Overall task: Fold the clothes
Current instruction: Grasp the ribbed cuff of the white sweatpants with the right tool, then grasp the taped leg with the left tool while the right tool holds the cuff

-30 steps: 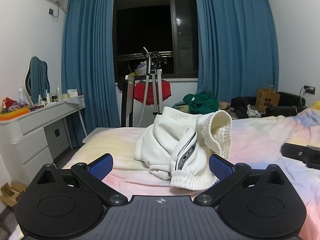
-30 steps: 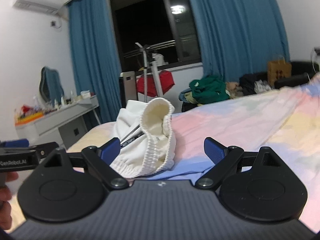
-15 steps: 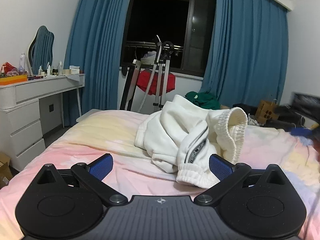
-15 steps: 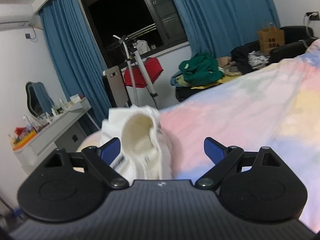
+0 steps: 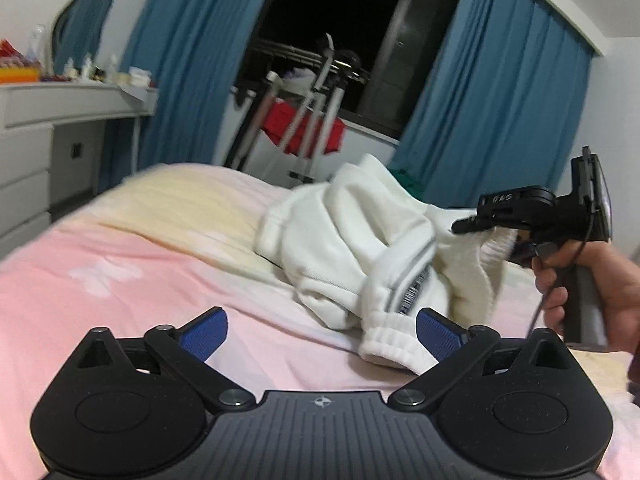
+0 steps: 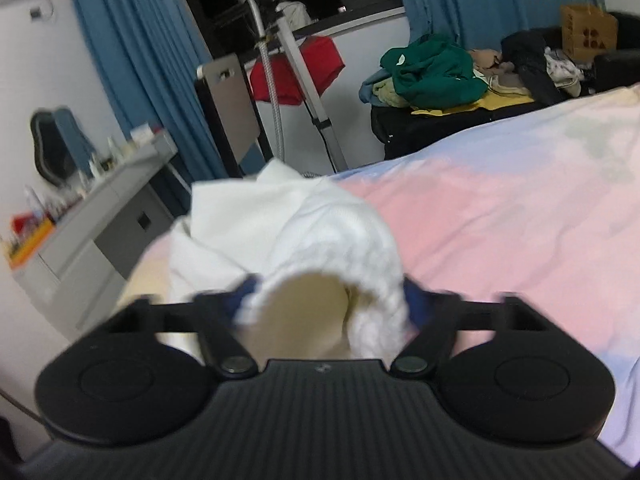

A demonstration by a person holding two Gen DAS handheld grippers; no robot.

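big pink bed has the white pants in a heap w/ right gripper closing round the cuff but not tight yet, left gripper wide open & empty, so pinch firm b4 lifting.
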